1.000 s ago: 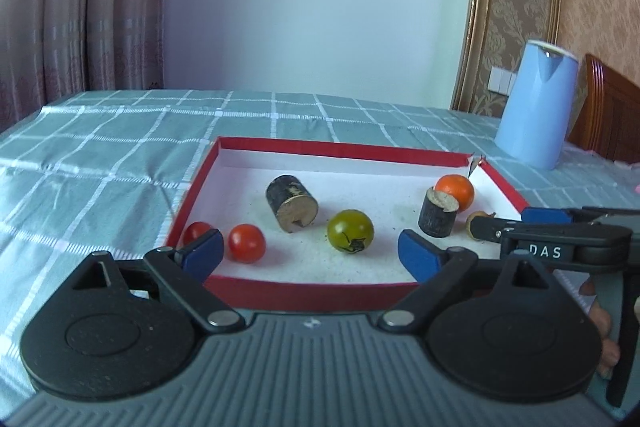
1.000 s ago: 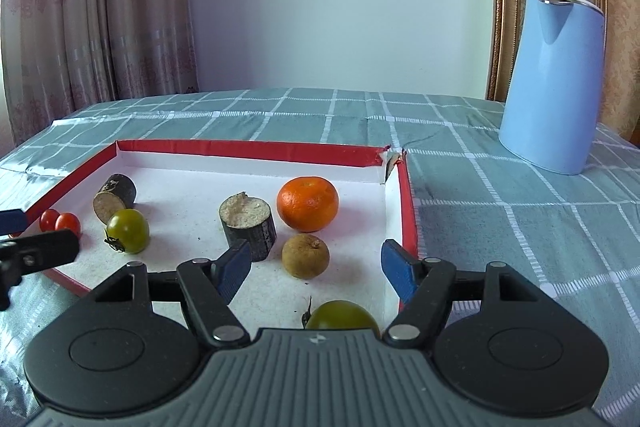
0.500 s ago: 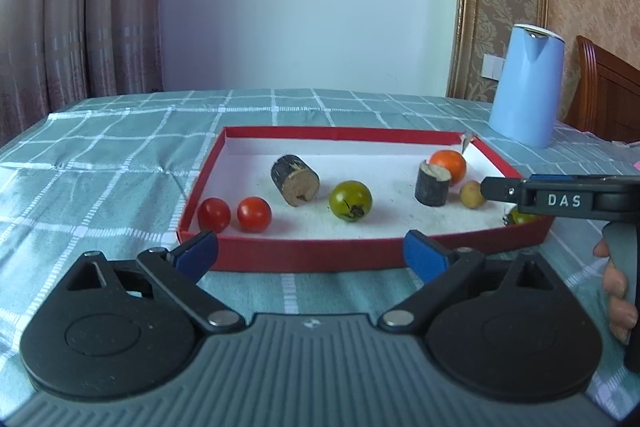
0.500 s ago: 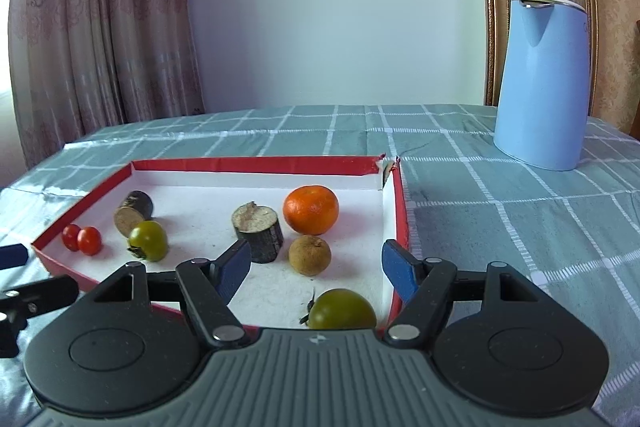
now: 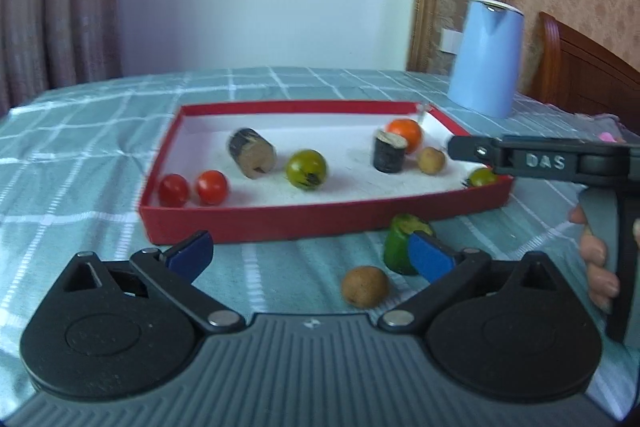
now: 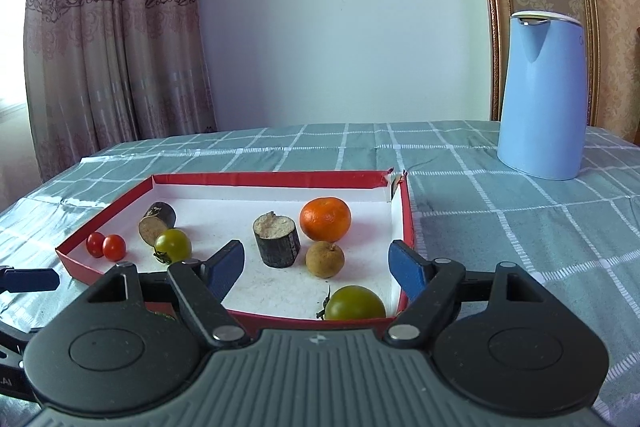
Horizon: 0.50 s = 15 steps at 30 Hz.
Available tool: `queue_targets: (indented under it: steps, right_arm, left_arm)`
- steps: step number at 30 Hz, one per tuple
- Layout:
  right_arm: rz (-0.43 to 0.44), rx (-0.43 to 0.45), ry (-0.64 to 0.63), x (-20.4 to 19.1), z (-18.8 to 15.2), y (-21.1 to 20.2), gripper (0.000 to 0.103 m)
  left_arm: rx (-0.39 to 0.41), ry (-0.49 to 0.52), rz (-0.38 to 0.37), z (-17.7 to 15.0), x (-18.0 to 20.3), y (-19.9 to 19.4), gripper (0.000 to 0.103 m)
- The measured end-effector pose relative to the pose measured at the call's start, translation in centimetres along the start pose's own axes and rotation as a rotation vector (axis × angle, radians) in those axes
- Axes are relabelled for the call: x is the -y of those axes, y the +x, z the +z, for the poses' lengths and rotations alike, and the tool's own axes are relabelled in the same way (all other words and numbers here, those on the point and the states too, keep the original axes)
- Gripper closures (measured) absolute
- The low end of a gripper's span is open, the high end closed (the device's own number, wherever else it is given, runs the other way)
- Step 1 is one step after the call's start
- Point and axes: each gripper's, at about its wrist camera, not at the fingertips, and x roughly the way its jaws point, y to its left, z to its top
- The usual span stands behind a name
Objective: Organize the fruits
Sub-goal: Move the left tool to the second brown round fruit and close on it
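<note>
Fruits spread over a red tray with a white floor, on a green checked cloth.

In the tray, seen from the right wrist:
- 2 cherry tomatoes, touching, at the near left corner.
- Dark cane piece lying on its side, just right of them.
- Green tomato touching that piece's near end.
- 2nd cane stub upright in the middle.
- Orange just right of the stub, toward the far right corner.
- Longan just near of the orange.
- 2nd green tomato against the near wall, by the right corner.

Outside the tray, seen from the left wrist:
- Green fruit on the cloth just near of the tray's near wall, partly hidden behind the left gripper's right pad.
- 2nd longan on the cloth, nearer still, slightly left of it.

Left gripper: jaws opening, spread wide, nothing pinched; the loose longan lying low between the fingers, untouched.

Right gripper: jaws opening, spread over the tray's near right part, nothing pinched. Held at the right edge of the left-wrist view by a hand on its grip.

Blue kettle upright on the cloth, far right, well apart from the tray. Curtain at the far left.
</note>
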Motion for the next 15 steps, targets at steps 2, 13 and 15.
queue_targets:
  steps: [2, 13, 15]
  right_arm:
    - [-0.002, -0.003, -0.001, 0.0, -0.1, 0.0, 0.024]
    - [-0.004, -0.009, -0.006, -0.3, -0.2, 0.1, 0.024]
    - [-0.003, -0.014, -0.008, -0.4, -0.2, 0.1, 0.024]
  left_arm:
    - [-0.007, 0.017, 0.000, -0.1, 0.4, 0.1, 0.000]
    - [-0.124, 0.042, -0.056, -0.5, 0.7, 1.5, 0.010]
    - [-0.119, 0.033, -0.041, -0.5, 0.5, 1.4, 0.017]
